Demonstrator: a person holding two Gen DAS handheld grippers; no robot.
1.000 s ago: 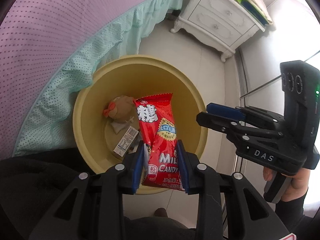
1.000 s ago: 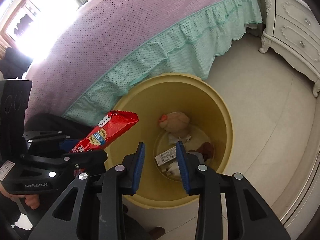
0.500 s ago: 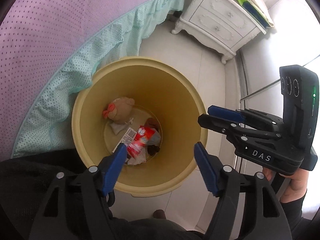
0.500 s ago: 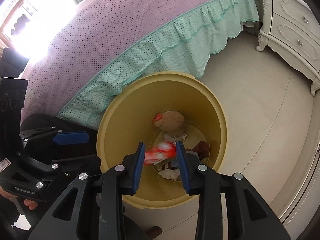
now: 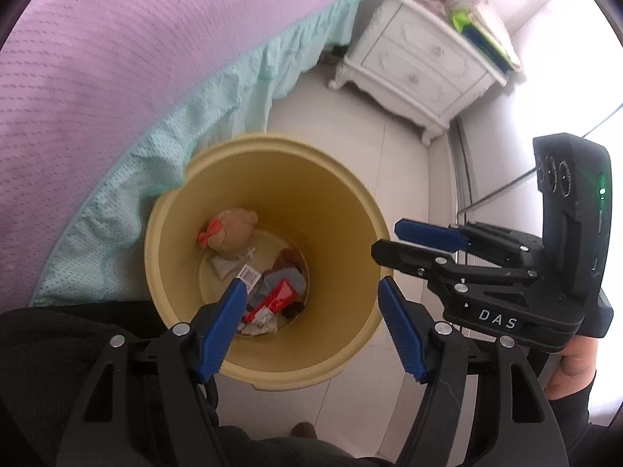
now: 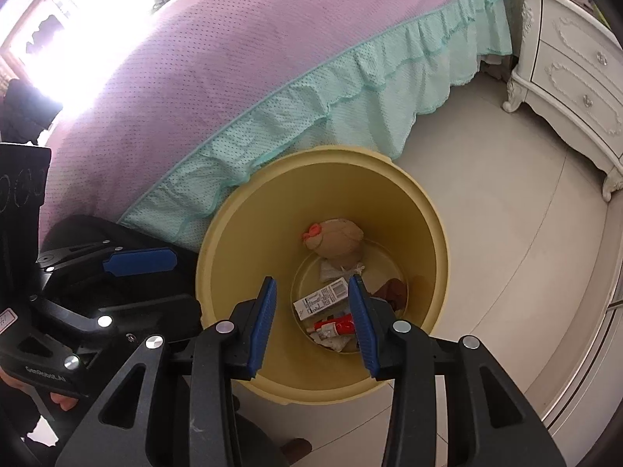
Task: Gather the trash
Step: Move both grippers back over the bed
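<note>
A yellow bin [image 5: 268, 366] is being viewed from above, standing on pale floor tiles beside a bed with a purple cover [image 6: 218, 78] and a mint frill [image 6: 350, 89]. A white bedside cabinet [image 5: 420, 70] is standing beyond the bin. The left gripper [image 5: 311, 334] is being held over the bin's near rim with its jaws wide apart and nothing between them. The right gripper [image 6: 313, 321] is also being held above the bin, its jaws parted and empty. The red candy wrapper [image 5: 274, 299] is lying at the bottom of the bin, beside a small white carton [image 6: 321, 297], crumpled paper and a small brown stuffed toy [image 5: 229, 229].

The drop appears to be finished, so the grippers are best lifted straight up, clear of the rim, before being swung toward the next piece of trash, so the bin is not being knocked.

One second earlier the wrapper was being clamped upright in the left gripper above the bin; half a second ago it was falling; now it is resting inside and the left jaws are being held open
</note>
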